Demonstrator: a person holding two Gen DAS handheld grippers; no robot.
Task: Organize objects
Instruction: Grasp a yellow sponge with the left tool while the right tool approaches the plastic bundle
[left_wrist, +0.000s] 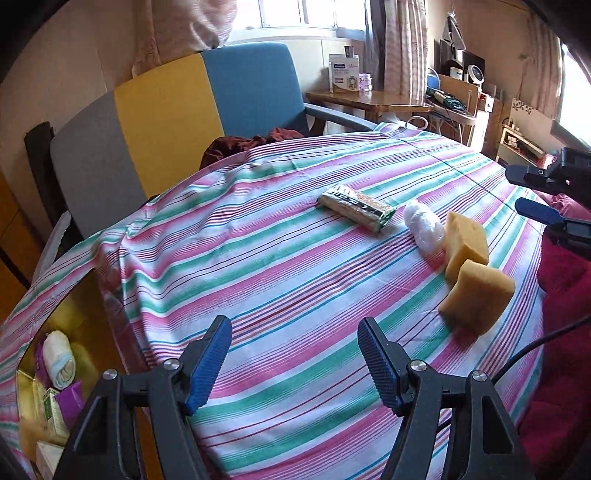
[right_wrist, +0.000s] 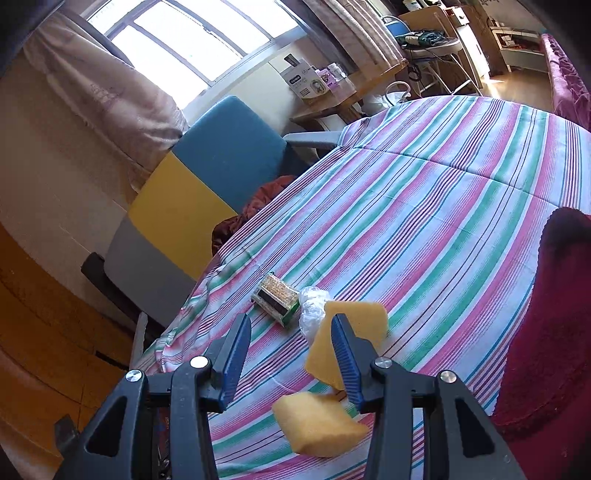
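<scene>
The striped cloth (left_wrist: 295, 258) covers the whole bench and is rumpled toward the chair (left_wrist: 166, 122). That loose fabric is the largest hazard: fingers that drop too low could pinch or drag it, and everything lying on it would shift at once.

At the cloth's near-left corner stands a yellow box (left_wrist: 62, 369) that already holds a rolled towel and some small cartons. Judging from the task, it is probably where the loose things are meant to go. It sits low at the bench edge, so anything let go short of it could land on the cloth's slope and slide to the floor.

The remaining things lie in a tight row. Taking the wrapped bar (left_wrist: 356, 208) as the landmark, a white plastic bundle (left_wrist: 423, 225) lies just beside its near end. Beyond that come the upper sponge (left_wrist: 466, 242) and the lower sponge (left_wrist: 478, 301), which touch each other. Closing on one sponge could therefore nudge its neighbour or snag the plastic. The sponges are also soft and will likely squash and spring, so a shallow pinch could lose them.

The left gripper (left_wrist: 295, 362) hangs over bare cloth well short of the bar, with its fingers apart and empty. The right gripper (right_wrist: 291, 358) hovers just above the sponges, on the far side of them from the bar. Its fingers stand narrowly apart with nothing held, and that gap looks tight for a sponge's width.
</scene>
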